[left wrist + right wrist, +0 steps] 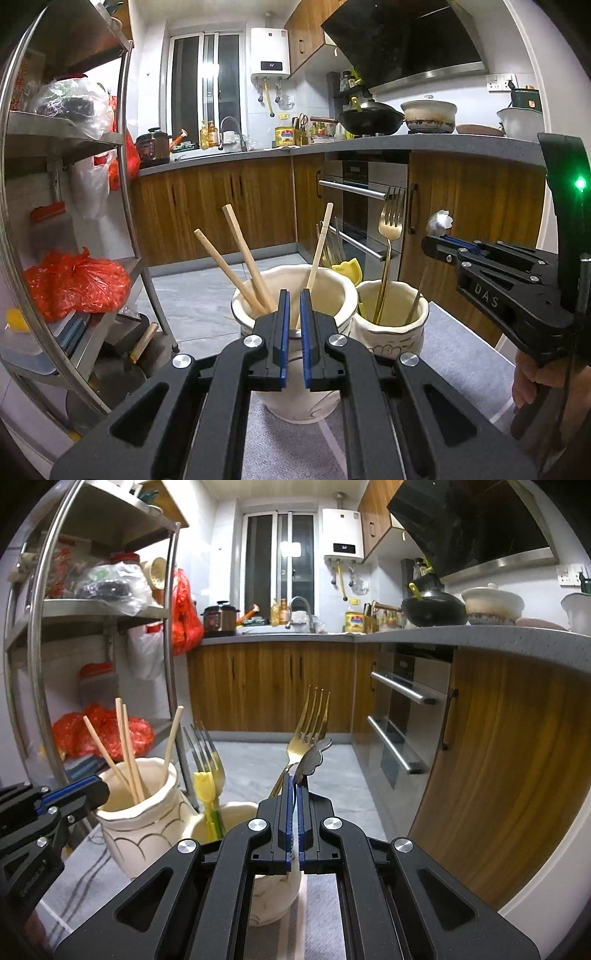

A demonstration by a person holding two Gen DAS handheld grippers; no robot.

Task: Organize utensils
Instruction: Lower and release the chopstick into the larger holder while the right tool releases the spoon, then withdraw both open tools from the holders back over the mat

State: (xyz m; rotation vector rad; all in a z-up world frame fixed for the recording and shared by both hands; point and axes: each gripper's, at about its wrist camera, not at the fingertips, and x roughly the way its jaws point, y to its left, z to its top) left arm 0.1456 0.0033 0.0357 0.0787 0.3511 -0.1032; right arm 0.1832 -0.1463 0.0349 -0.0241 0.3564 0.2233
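Observation:
Two cream ceramic holders stand on a grey mat. The bigger holder point(295, 295) point(140, 812) holds several wooden chopsticks point(243, 262) point(125, 753). The smaller holder point(391, 314) point(236, 812) holds a gold fork point(391, 221) point(310, 720) and other forks, one with a yellow grip point(205, 790). My left gripper point(294, 295) sits at the big holder's near rim, its jaws slightly apart and empty. My right gripper point(295, 786) is shut on a white utensil with a silver decorative end point(314, 757), above the small holder; it also shows in the left wrist view point(437, 236).
A steel shelf rack point(74, 147) point(110, 609) with bags stands on the left. Wooden cabinets and an oven point(362, 206) point(402, 716) stand behind and to the right. The worktop point(369, 144) carries a wok, pots and bottles.

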